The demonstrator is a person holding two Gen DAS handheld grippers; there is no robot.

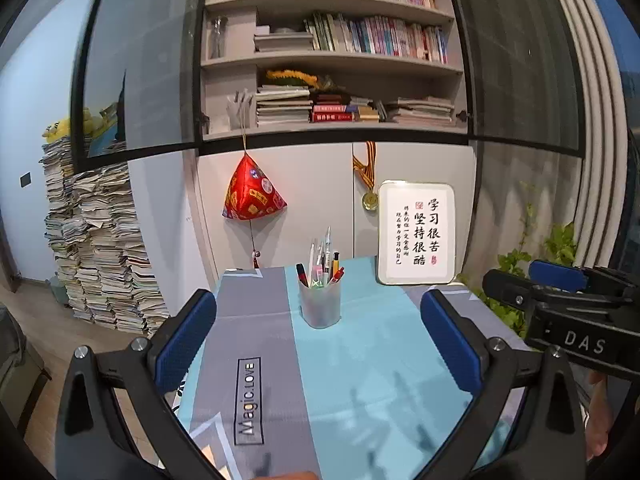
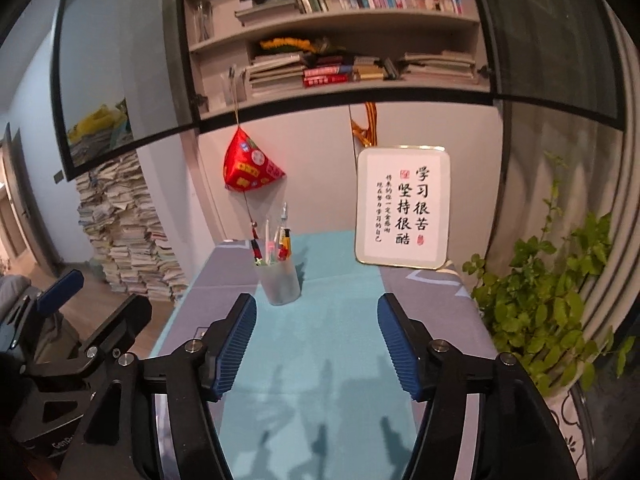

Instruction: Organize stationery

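Left gripper (image 1: 318,326): stood wide, blue pads far apart, nothing between them; aimed forward and slightly down over the table.
Right gripper (image 2: 316,346): stood moderately apart, narrower than the left, nothing between the pads; tilted down toward the cloth.
Relative pose: side by side above the near half of the table; right gripper's body visible at the right edge of the left wrist view, left gripper's body at the lower left of the right wrist view (both clear of the cup).
Hand (image 1: 598,420): partly seen below the right gripper's body in the left wrist view; grip not readable.
Pen cup (image 1: 320,304): frosted, upright on the turquoise stripe, ahead of both grippers and well apart from their tips.
Pens (image 1: 322,264): stood bunched inside the cup, tips and caps above the rim (count not readable).
Tablecloth (image 1: 256,304): grey and turquoise panels, flat; shadows of the grippers fell on the near part.
Framed calligraphy sign (image 1: 416,234): leaned upright at the far right of the table, apart from the cup.
Red pyramid ornament (image 1: 252,192): hung against the cabinet behind the table.
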